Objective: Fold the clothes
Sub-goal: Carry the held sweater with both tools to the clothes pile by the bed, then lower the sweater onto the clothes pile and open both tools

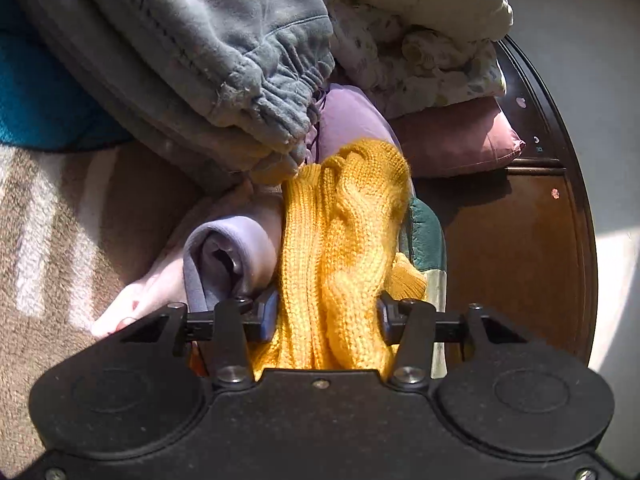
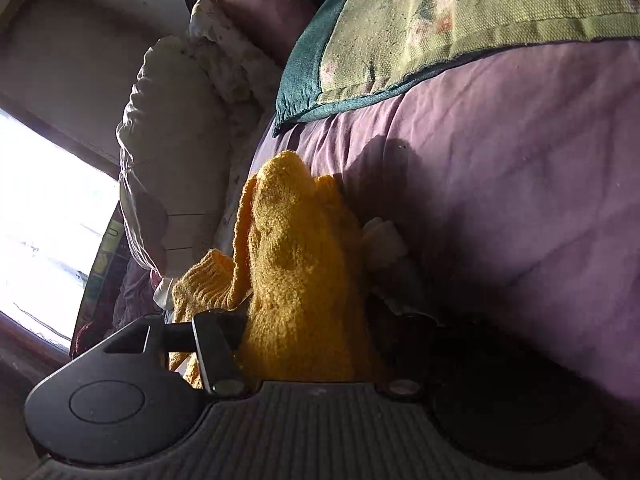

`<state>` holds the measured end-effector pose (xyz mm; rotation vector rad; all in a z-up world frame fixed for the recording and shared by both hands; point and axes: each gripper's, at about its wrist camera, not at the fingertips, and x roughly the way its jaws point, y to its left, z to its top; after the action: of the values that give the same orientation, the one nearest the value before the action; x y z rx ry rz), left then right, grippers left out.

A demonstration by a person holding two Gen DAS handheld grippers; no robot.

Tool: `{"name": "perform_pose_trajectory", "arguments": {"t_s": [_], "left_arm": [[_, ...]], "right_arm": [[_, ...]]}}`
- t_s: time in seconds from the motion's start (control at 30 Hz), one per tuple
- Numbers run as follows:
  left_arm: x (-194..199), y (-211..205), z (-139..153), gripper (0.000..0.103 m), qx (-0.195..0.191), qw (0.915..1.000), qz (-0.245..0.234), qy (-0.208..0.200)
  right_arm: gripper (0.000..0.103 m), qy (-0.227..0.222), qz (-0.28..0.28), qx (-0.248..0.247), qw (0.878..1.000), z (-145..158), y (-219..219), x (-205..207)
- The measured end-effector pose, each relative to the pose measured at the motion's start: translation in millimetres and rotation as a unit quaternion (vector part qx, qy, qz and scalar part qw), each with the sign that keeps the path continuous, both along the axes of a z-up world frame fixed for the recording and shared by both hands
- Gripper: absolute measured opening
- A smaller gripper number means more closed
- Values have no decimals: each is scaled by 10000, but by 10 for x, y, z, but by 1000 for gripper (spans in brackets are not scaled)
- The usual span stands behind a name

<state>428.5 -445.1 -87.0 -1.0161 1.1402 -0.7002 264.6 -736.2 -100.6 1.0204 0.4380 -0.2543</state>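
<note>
The left gripper [image 1: 326, 316] has its fingers clamped on a bunched yellow knit [image 1: 340, 232], the cable-stitched wool filling the whole gap between the two pads and spilling up and forward from them. Just left of the knit sits a rolled lilac cuff [image 1: 228, 256], touching the left finger. Above it a grey fleece [image 1: 192, 52] with a gathered elastic hem lies in thick folds, and a teal cloth [image 1: 36, 100] shows at the far left. A beige striped blanket [image 1: 52, 232] covers the lower left. To the right a brown wooden board [image 1: 516, 260] with a dark curved rim runs down the side, with a mauve pillow [image 1: 456, 140] and a floral pillow [image 1: 416, 68] stacked against it.

The right gripper [image 2: 304, 320] is also full of the knit [image 2: 296, 264], which bulges up between its fingers; its left finger [image 2: 216, 344] presses against the wool (the right finger is lost in shadow, so I cannot tell how tightly the grip closes). Beside the knit, to the right, spreads a purple quilt [image 2: 500, 184], and on it rests a green cushion [image 2: 460, 20] with a teal border. A cream pillow [image 2: 172, 152] stands to the left, near a bright window [image 2: 44, 208].
</note>
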Motion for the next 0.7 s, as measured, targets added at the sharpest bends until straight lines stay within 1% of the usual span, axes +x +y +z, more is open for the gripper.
{"name": "perform_pose_trajectory", "arguments": {"t_s": [0.03, 0.07, 0.1, 0.2, 0.33, 0.4, 0.5, 0.63, 0.7], "left_arm": [[-2, 17, 22, 53, -73, 10000, -13, 23], [-9, 40, 52, 59, -117, 9999, -32, 13], [-20, 80, 89, 61, -121, 9999, -17, -15], [-67, 252, 194, 69, -99, 9999, 130, -39], [-258, 555, 347, 70, 5, 9998, 54, -186], [-405, 762, 409, 70, 103, 9996, 25, -276], [-652, 1141, 460, 70, 242, 9991, 141, -325], [-1015, 1714, 544, 70, 512, 9970, 385, -423], [-1225, 2015, 597, 70, 688, 9948, 493, -560]], "right_arm": [[55, 39, 3, 23, 10000, 12, -3, 13], [56, 19, -38, 164, 9999, 8, -20, 6], [57, -21, -97, 219, 9997, 31, -29, -20], [63, -83, -344, -125, 9993, 243, -7, -178], [64, -123, -432, -347, 9984, 441, 83, -448], [69, -102, -388, -416, 9983, 487, 215, -624], [71, -74, -308, -513, 9982, 554, 426, -892], [72, -46, 20, -565, 9984, 619, 924, -1259], [72, -62, 286, -457, 9985, 626, 1251, -1458]]}}
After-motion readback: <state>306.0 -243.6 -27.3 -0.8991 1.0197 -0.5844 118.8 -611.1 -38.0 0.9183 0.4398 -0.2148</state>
